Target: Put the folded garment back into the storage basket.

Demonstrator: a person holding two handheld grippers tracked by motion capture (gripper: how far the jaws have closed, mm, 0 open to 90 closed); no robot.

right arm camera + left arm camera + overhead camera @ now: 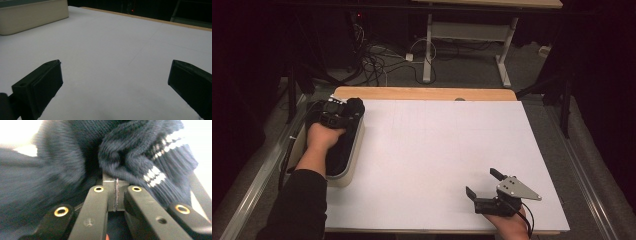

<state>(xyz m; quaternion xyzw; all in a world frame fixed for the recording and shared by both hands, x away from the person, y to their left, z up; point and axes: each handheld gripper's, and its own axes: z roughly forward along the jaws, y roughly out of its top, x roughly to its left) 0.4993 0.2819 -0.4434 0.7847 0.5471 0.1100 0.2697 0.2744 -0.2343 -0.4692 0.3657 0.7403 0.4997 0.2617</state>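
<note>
From above, my left hand (323, 136) reaches forward over the cream bin (353, 150) at the table's left edge, left gripper (343, 111) pointing into it. Along the left gripper, my jaws are pressed together beside the navy knitted garment (135, 152), pinching nothing I can see. My right gripper (115, 82) gapes wide over the white table (112, 42).

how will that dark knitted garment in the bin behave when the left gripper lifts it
Probably floppy: the navy knit garment bunches in soft folds beyond the shut left gripper. Its ribbed weave looks grippy, unlikely to slip. It will likely drape and trail from the cream bin.
</note>
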